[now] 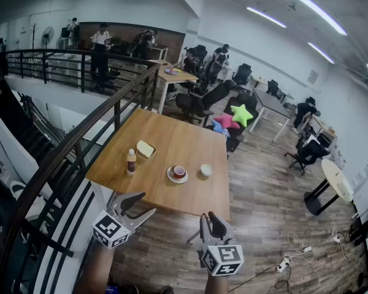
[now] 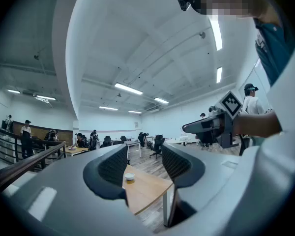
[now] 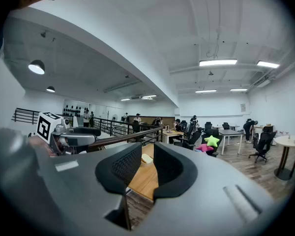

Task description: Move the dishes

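A wooden table (image 1: 172,136) carries a small bottle (image 1: 131,161), a pale plate with a yellowish slab (image 1: 146,149), a cup on a white saucer (image 1: 178,174) and a small white bowl (image 1: 206,170). Both grippers hover short of the table's near edge, touching nothing. My left gripper (image 1: 141,202) sits below the bottle, my right gripper (image 1: 213,218) below the bowl. In the left gripper view the jaws (image 2: 144,156) stand close together with nothing between them, and the bowl (image 2: 130,177) shows beyond. The right gripper's jaws (image 3: 147,154) are likewise drawn together and empty, with the plate (image 3: 147,158) far ahead.
A dark stair railing (image 1: 80,146) runs along the table's left side. Office chairs with star cushions (image 1: 241,113) stand beyond the far edge. A round side table (image 1: 337,179) is at the right, and cables with a power strip (image 1: 291,256) lie on the wood floor.
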The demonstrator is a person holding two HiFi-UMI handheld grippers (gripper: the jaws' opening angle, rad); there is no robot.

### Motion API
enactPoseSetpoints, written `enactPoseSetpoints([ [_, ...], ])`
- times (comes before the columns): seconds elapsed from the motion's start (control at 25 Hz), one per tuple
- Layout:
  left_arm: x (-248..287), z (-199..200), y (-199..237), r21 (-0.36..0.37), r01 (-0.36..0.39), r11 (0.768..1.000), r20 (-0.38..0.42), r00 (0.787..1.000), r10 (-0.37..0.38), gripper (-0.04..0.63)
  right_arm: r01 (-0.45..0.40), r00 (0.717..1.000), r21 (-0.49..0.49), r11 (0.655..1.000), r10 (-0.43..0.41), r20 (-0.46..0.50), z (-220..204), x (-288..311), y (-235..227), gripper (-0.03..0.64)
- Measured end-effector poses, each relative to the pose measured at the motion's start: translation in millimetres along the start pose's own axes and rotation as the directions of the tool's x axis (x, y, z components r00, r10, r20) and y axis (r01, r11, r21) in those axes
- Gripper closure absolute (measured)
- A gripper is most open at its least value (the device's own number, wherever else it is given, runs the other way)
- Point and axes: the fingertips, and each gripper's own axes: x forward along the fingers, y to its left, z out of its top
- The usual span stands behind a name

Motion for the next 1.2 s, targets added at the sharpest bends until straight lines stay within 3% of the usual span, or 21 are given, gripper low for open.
enactPoseSetpoints([
  [1.2, -1.1, -15.6, 17.5, -0.04, 0.048, 0.998, 0.01, 0.999, -0.047, 0.379, 0.008, 1.0, 0.043, 0.999, -0.008, 0.017, -3.0, 16.6, 16.6, 0.555],
])
